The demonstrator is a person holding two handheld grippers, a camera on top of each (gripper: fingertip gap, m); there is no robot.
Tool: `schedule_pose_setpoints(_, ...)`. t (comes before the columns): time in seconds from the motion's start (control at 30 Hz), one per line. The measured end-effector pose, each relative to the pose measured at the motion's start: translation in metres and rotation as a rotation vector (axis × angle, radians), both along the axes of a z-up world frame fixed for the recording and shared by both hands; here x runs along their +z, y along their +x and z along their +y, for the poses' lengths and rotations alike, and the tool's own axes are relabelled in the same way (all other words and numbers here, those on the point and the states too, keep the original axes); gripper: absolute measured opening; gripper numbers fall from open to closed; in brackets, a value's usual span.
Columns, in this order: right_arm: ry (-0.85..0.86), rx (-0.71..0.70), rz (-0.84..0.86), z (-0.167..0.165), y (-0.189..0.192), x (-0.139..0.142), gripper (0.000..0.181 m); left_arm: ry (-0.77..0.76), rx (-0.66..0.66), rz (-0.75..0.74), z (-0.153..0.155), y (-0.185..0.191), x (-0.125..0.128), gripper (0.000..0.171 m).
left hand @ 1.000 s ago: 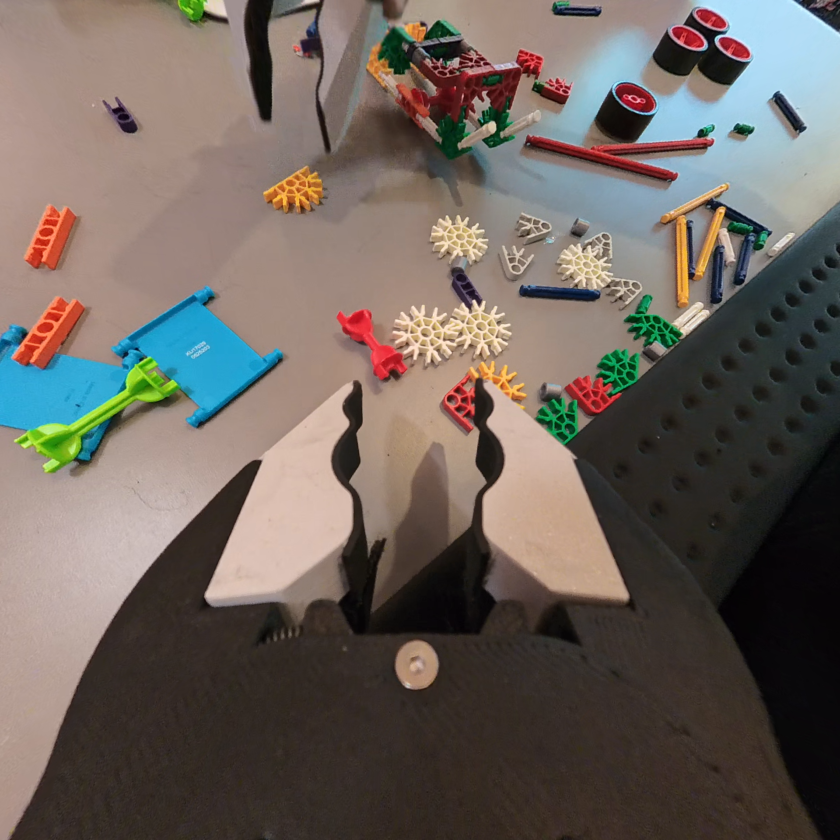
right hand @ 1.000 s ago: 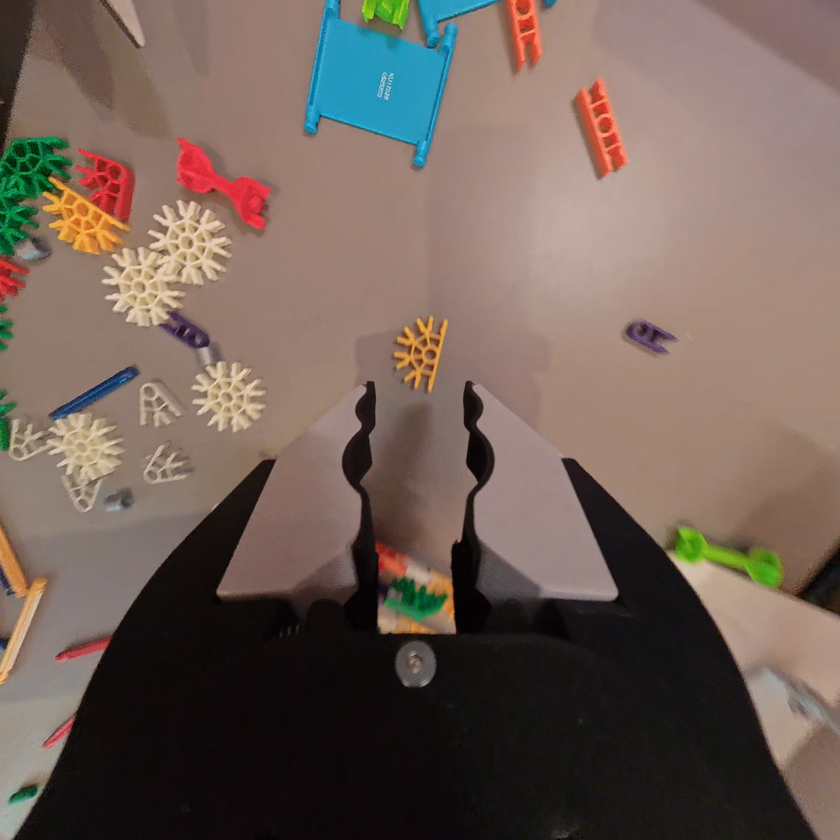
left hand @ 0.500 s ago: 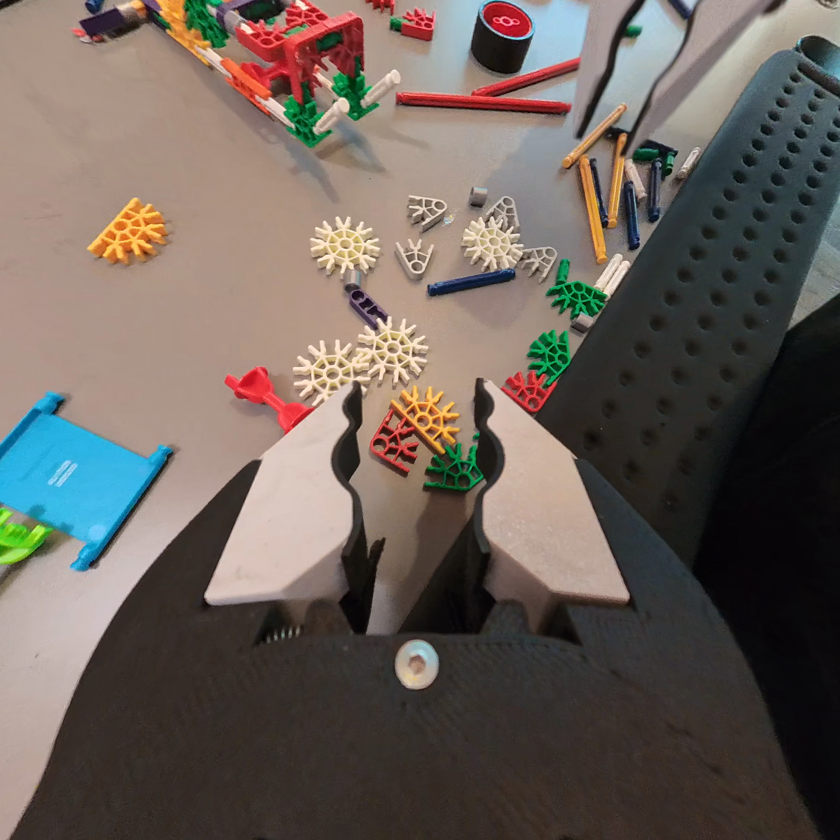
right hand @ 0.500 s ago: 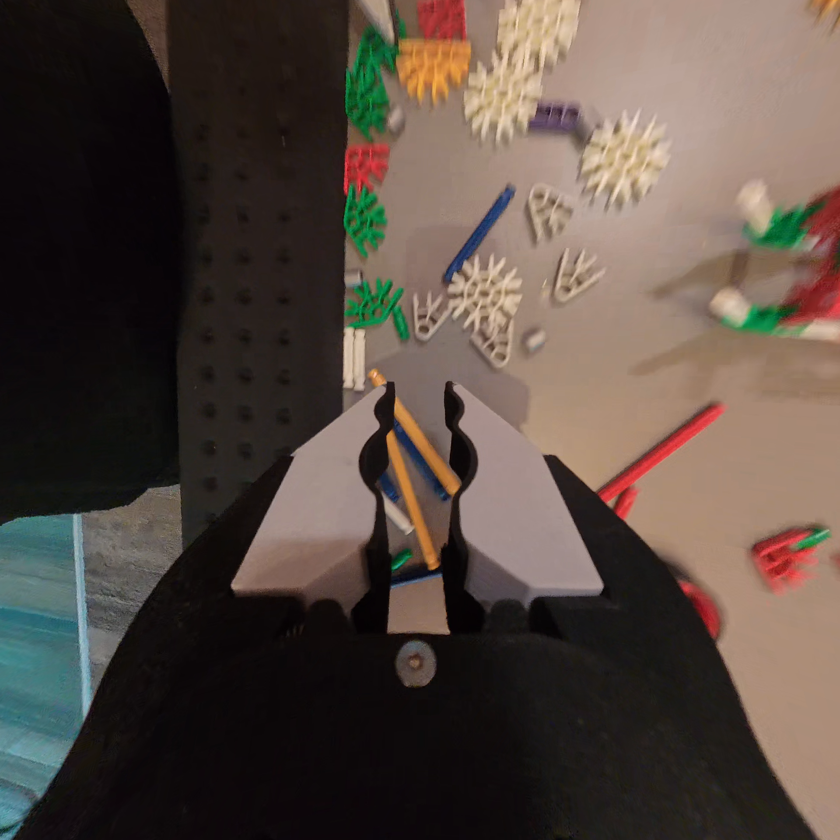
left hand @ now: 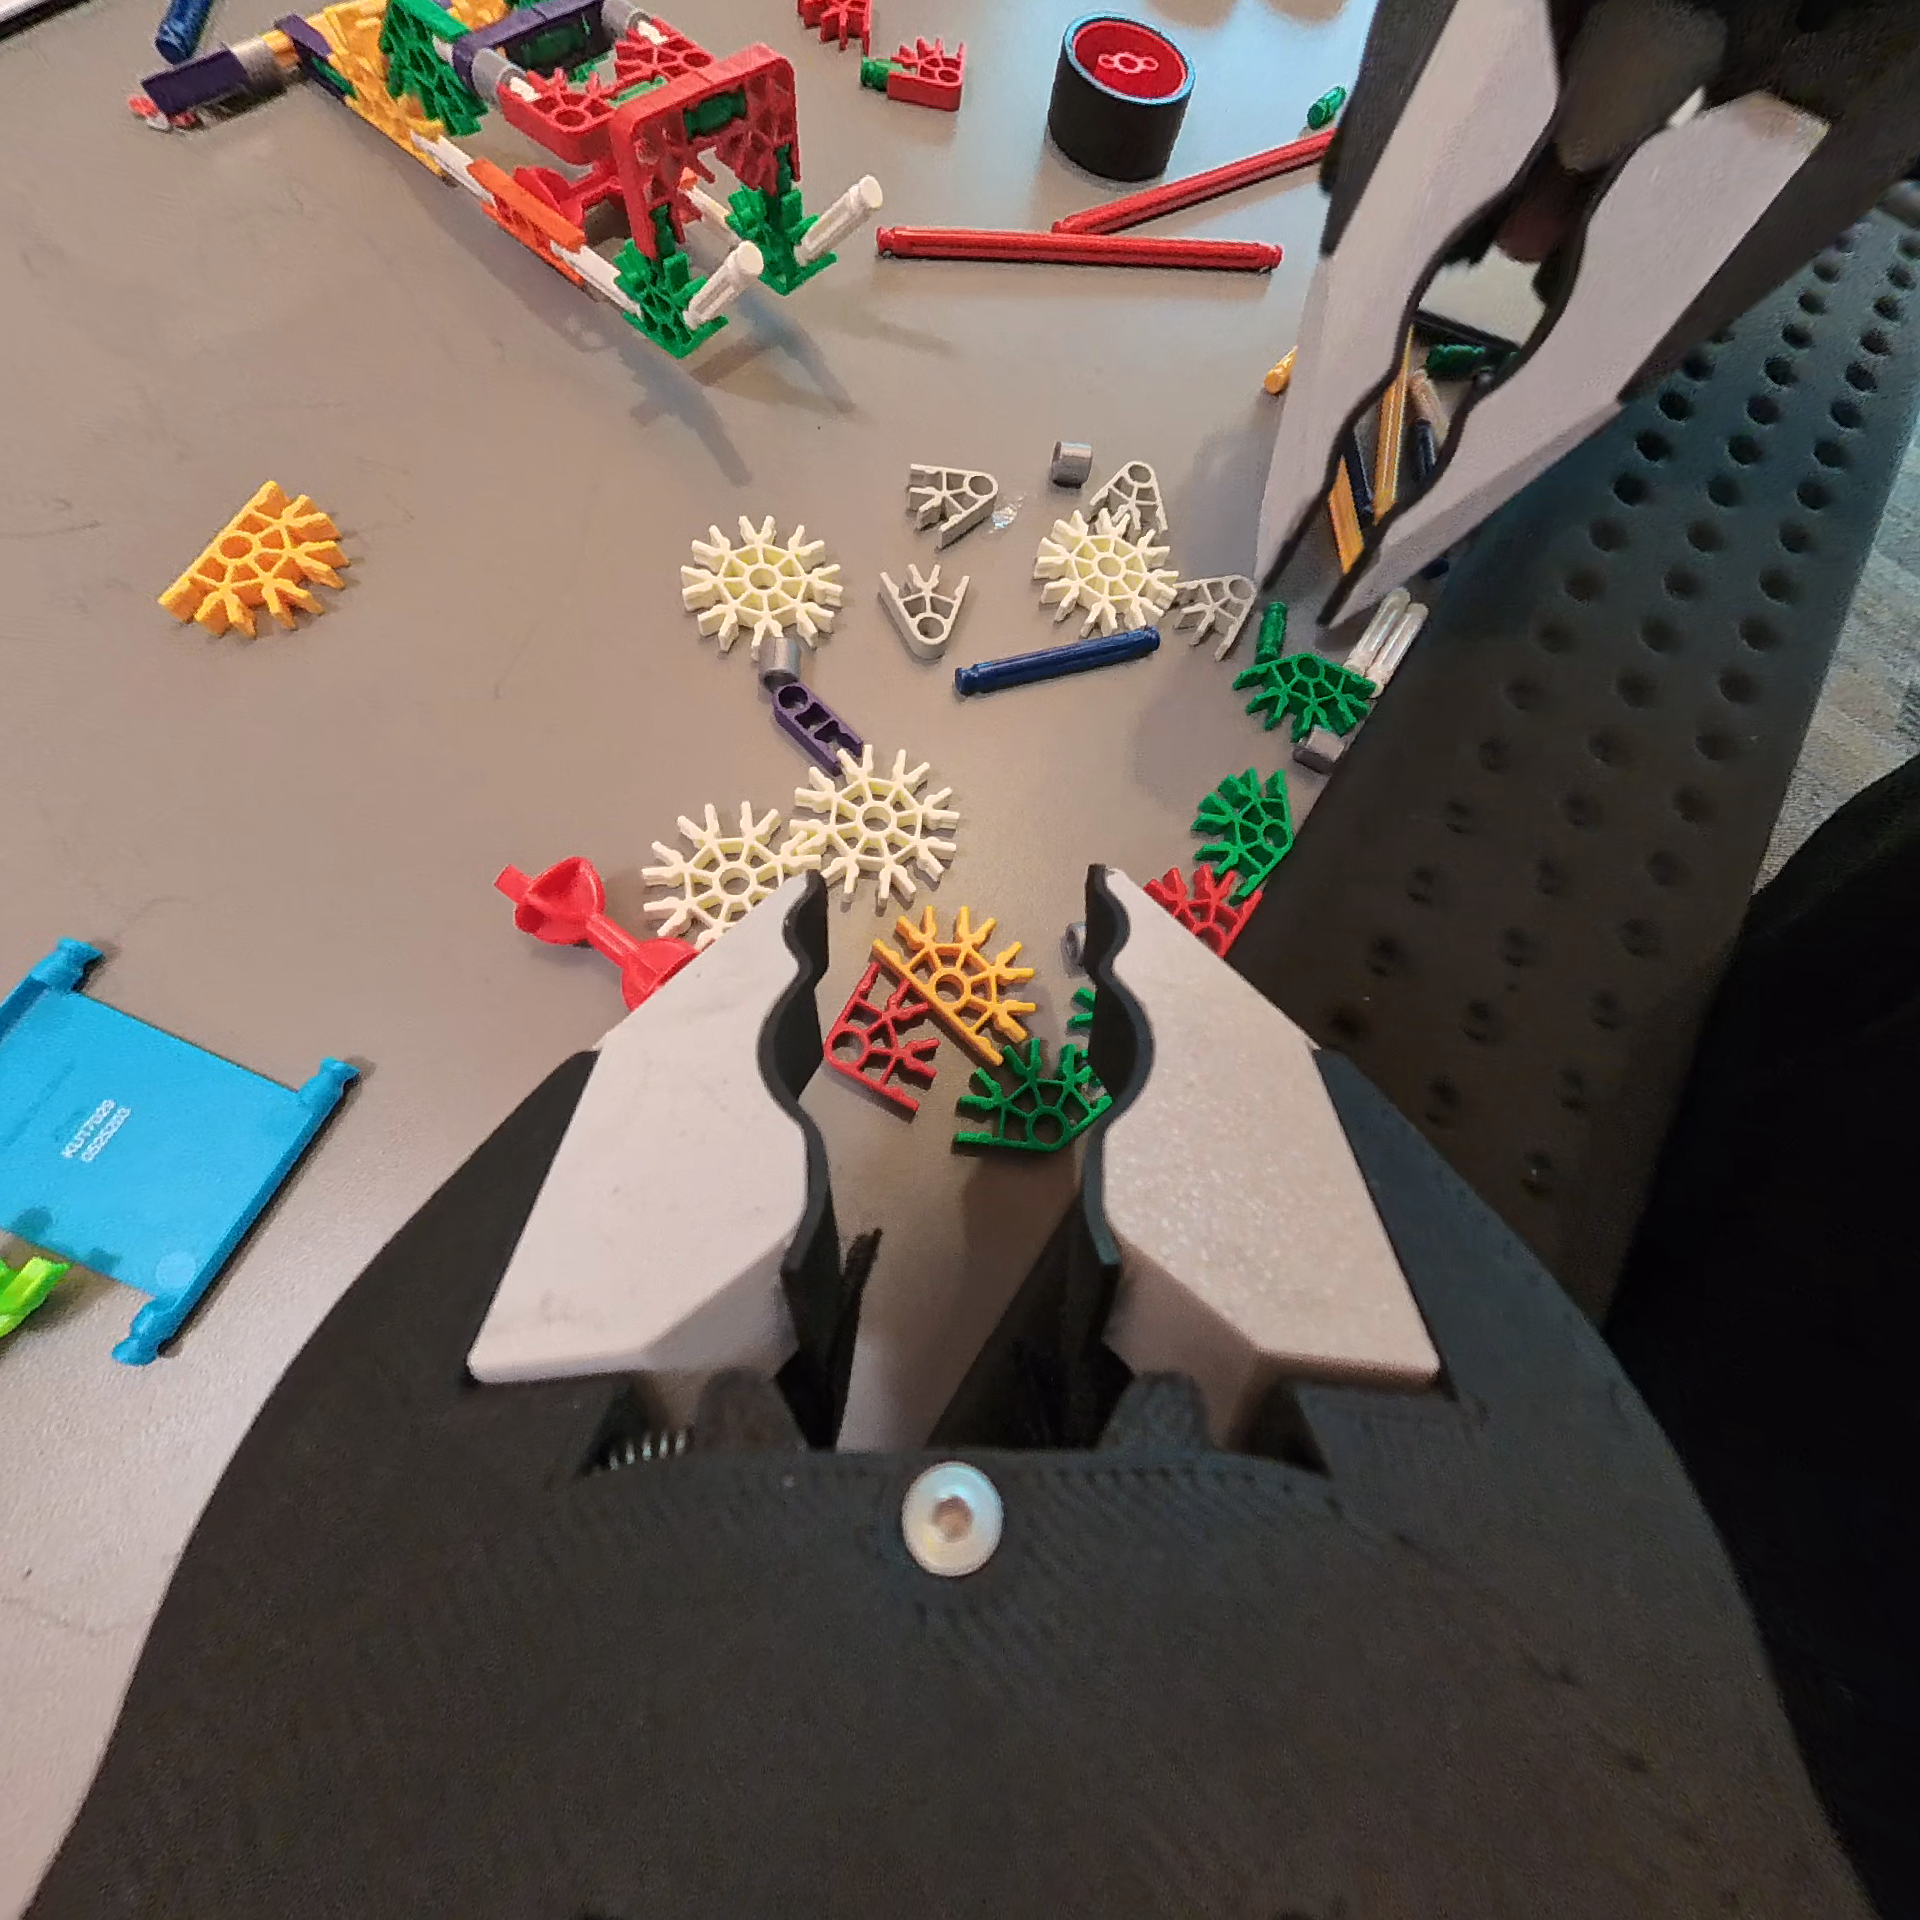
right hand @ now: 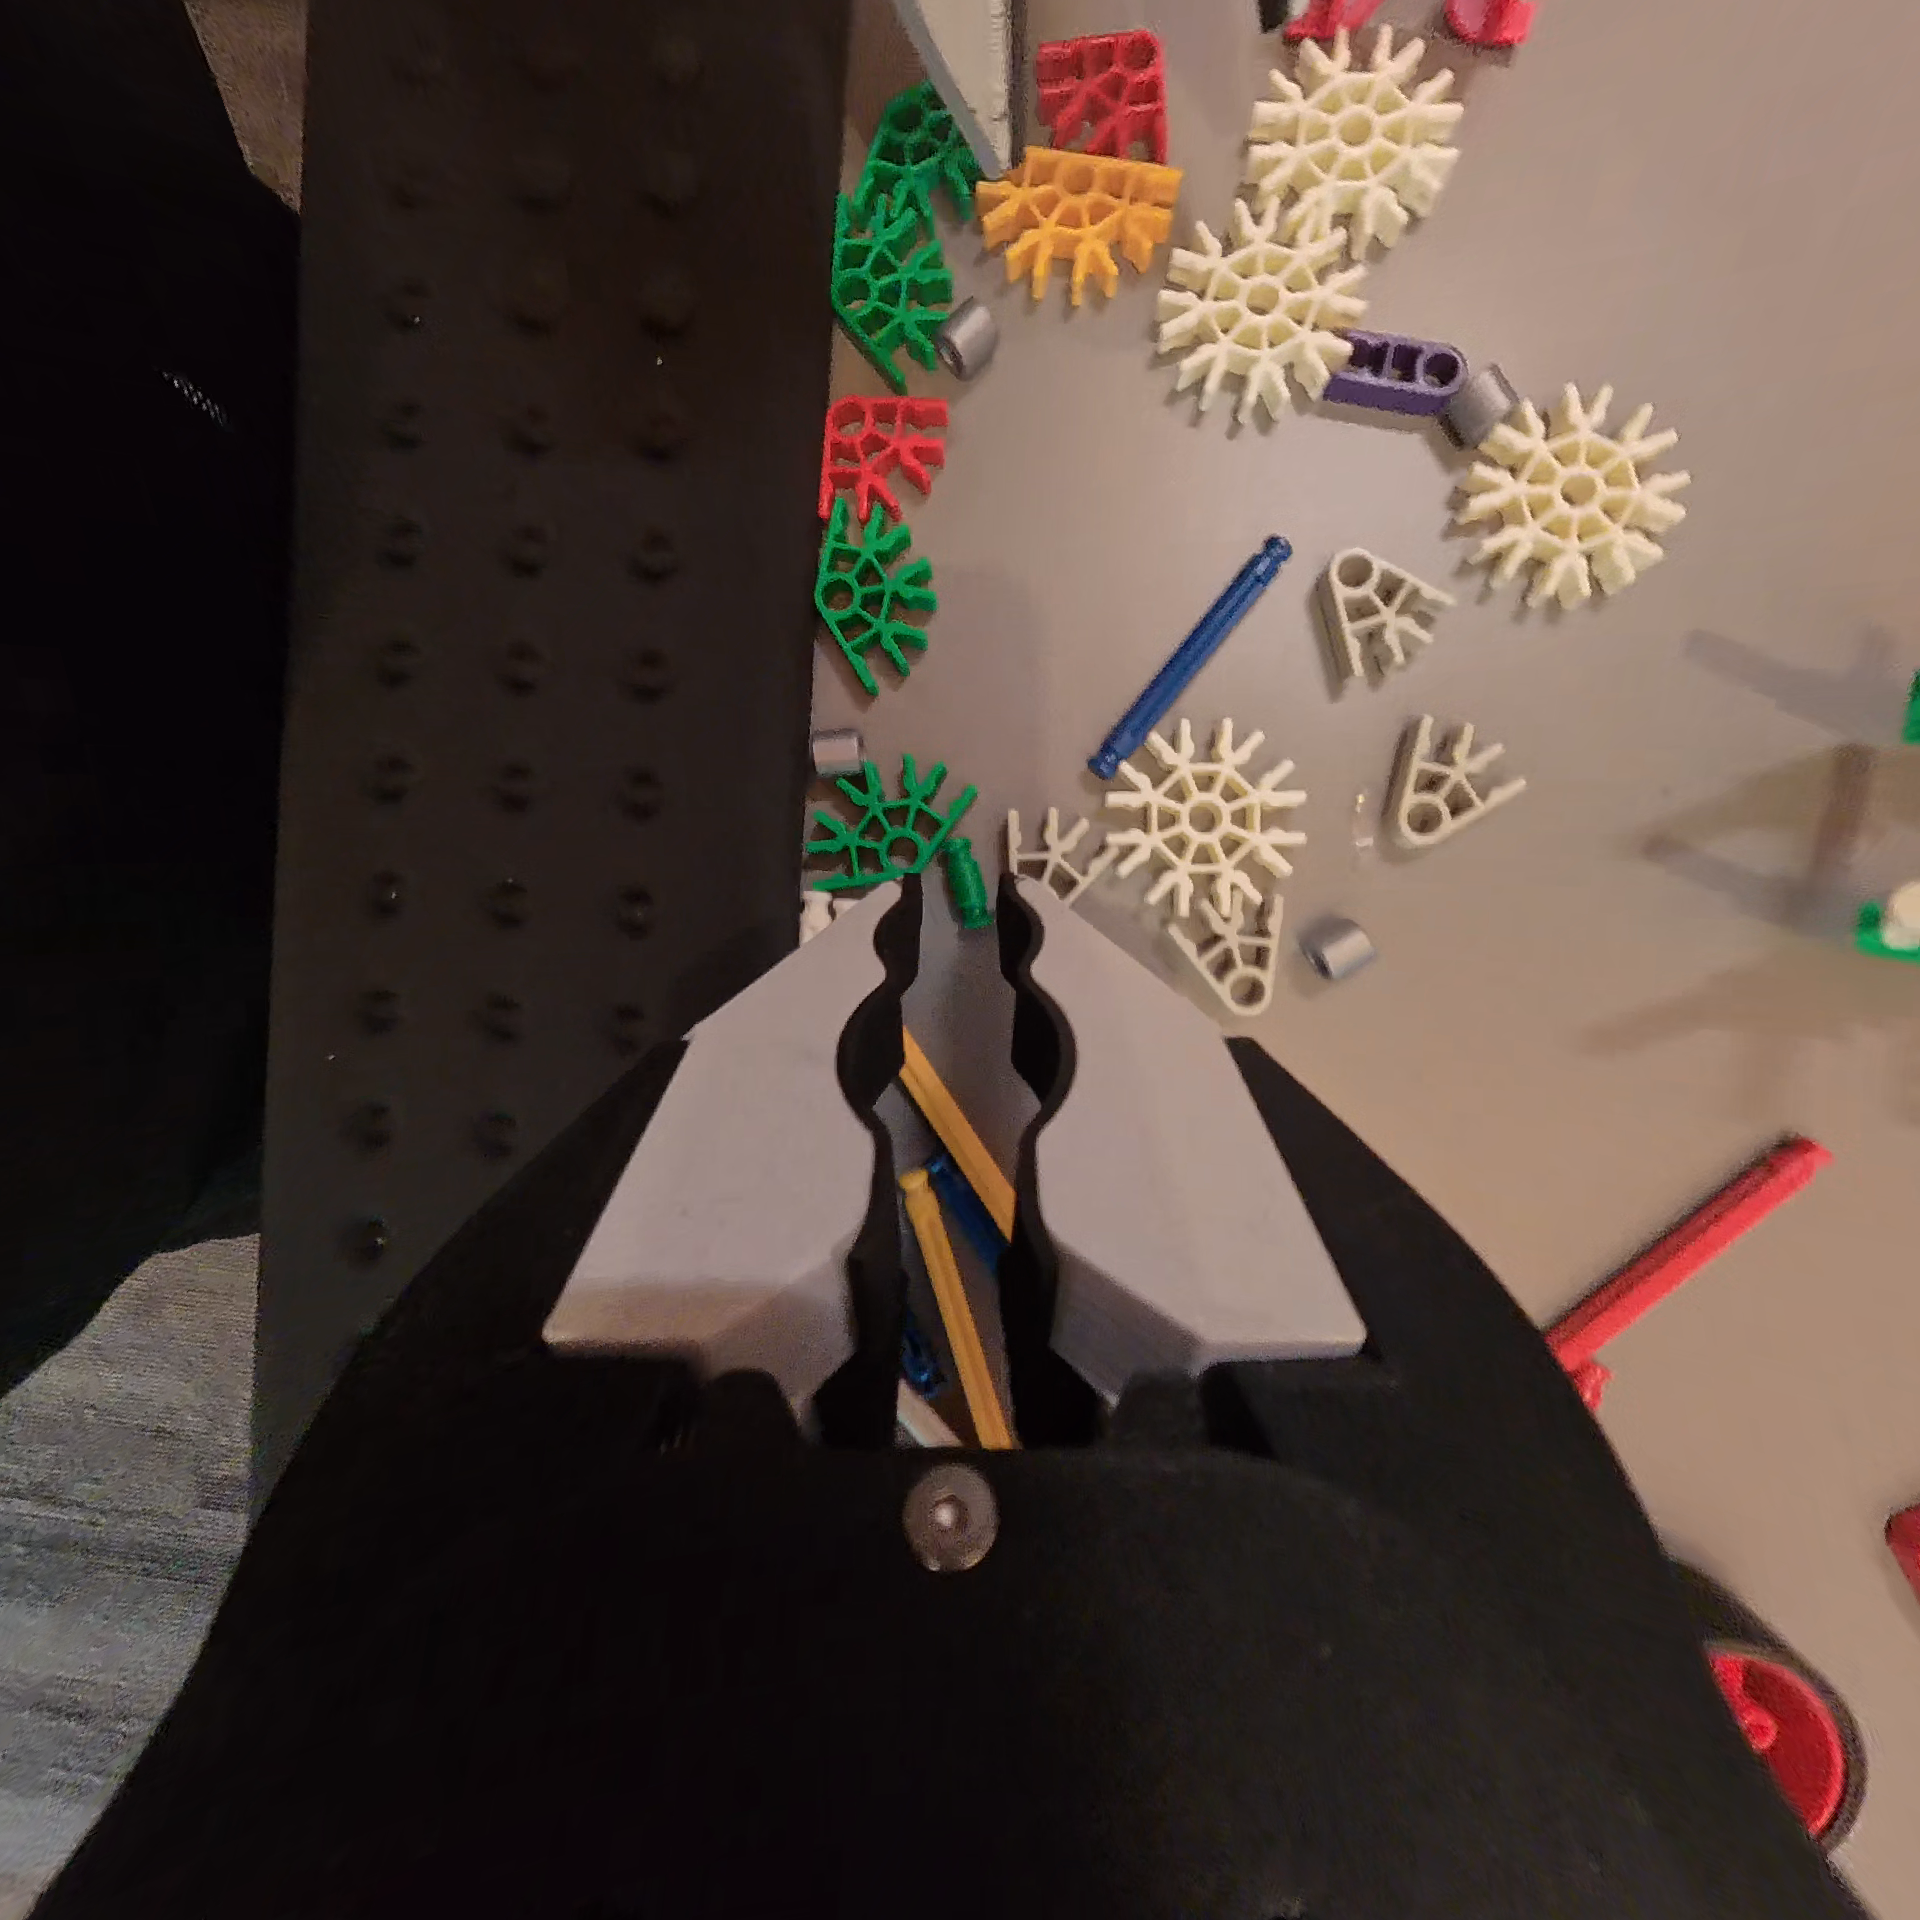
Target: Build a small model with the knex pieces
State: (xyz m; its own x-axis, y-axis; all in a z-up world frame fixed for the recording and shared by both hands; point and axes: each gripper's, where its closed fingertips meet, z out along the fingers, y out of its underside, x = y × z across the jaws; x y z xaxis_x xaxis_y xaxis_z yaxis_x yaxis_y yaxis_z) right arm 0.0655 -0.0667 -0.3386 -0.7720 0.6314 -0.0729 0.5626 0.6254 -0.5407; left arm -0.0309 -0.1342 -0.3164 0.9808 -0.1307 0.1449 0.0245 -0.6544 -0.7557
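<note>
Beside the blue panel [left hand: 156,1143] bearing small white lettering, left claw [left hand: 956,914] gapes; right claw [right hand: 961,894] stands narrowly apart, empty.

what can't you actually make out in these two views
- Left wrist view: the right gripper hides most of the yellow and blue rods under it.
- Right wrist view: the same rods show only through the finger gap.
- Left wrist view: the blue panel is cut off by the left edge.
- Right wrist view: the red wheel is partly behind the gripper body.

right gripper [right hand: 961,899] (jaws slightly apart) hangs over yellow rods [right hand: 951,1283], near green connector [right hand: 888,821].
</note>
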Motion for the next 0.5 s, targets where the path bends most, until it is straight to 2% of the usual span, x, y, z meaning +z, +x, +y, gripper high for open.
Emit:
schedule_pose_setpoints(0.17, 0.018, 0.048, 0.002, -0.0072, -0.0023, -0.0048, 0.007, 0.019, 0.008, 0.006, -0.0005, -0.0008, 0.0021, 0.046)
schedule_pose_setpoints(0.33, -0.001, 0.043, -0.015, -0.0068, -0.0035, -0.0051, 0.008, 0.023, 0.0, -0.004, -0.0004, 0.0, 0.0029, 0.046)
schedule_pose_setpoints(0.5, -0.056, 0.025, -0.039, -0.0061, -0.0013, -0.0048, 0.0, 0.021, -0.01, -0.011, -0.0005, 0.0012, 0.0024, 0.046)
